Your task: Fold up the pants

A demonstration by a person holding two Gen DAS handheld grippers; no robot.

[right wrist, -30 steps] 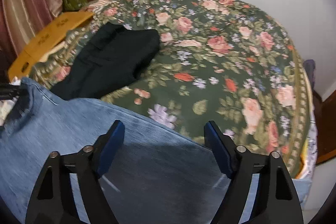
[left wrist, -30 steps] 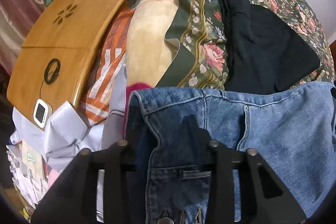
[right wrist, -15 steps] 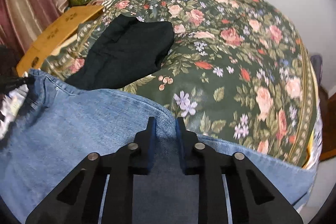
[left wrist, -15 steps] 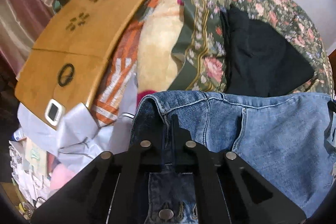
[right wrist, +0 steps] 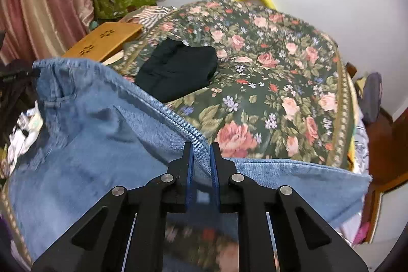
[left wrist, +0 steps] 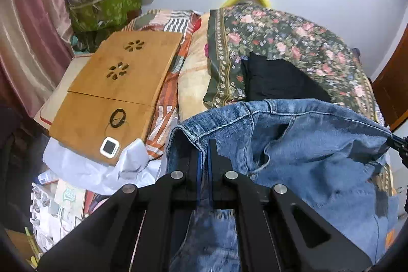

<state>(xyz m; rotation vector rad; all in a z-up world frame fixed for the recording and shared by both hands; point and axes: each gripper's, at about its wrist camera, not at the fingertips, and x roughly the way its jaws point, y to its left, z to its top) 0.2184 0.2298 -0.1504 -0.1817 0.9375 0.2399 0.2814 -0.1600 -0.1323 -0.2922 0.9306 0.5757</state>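
Blue denim pants (left wrist: 318, 152) hang lifted over the bed, stretched between my two grippers. My left gripper (left wrist: 204, 144) is shut on the waistband edge near its left corner, and the cloth runs down between the fingers. In the right wrist view the pants (right wrist: 102, 134) spread to the left, and my right gripper (right wrist: 201, 147) is closing its jaws, with the blue pads pressing a folded seam of the denim. The lower part of the pants drops out of sight beneath both grippers.
A folded black garment (right wrist: 178, 70) lies on the floral bedspread (right wrist: 280, 63). A wooden lap table (left wrist: 114, 83) rests on striped bedding to the left, above loose papers. A cluttered green bag (left wrist: 107, 7) and a curtain stand at the far left, a brown door (left wrist: 392, 93) at the right.
Both grippers closed on the denim, the right from wide open. Both then rose with the pants, which lifted off the bed, and the wall came into view.
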